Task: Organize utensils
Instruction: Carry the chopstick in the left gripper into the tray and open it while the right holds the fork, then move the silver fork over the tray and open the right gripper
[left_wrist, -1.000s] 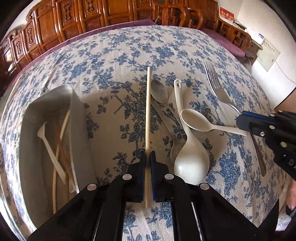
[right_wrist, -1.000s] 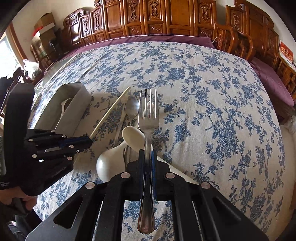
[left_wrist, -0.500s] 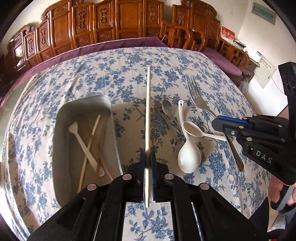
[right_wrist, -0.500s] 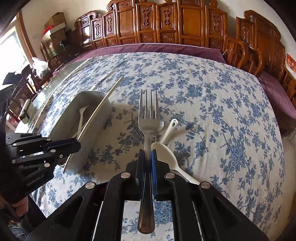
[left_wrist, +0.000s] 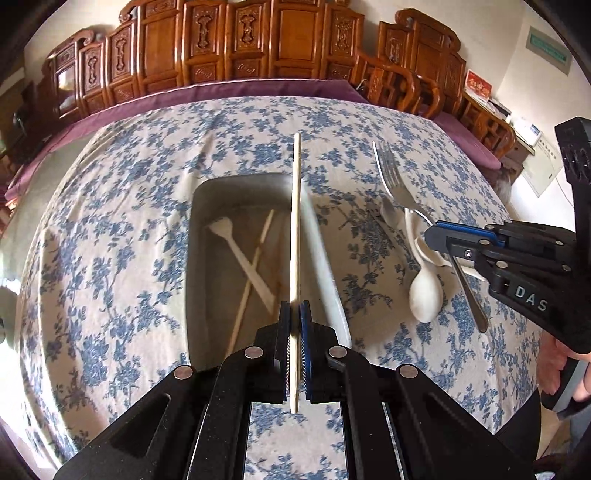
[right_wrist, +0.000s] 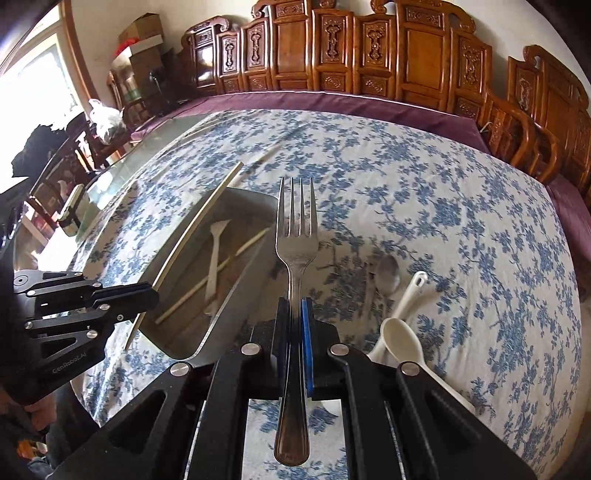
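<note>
Evidently both claws carry cargo above the metal tray (left_wrist: 199, 206) for dropping in: the left gripper (left_wrist: 294, 334) pinches a chopstick (left_wrist: 295, 236), the right gripper (right_wrist: 294, 332) a fork (right_wrist: 296, 236) (white spoons (right_wrist: 400, 341) wait on the tablecloth (right_wrist: 461, 221)).

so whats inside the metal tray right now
Inside the rectangular metal tray lie a white plastic utensil with a flat spatula-like head and one pale wooden chopstick, crossing each other. The black left gripper and the long chopstick it holds cover the tray's right and near parts.
</note>
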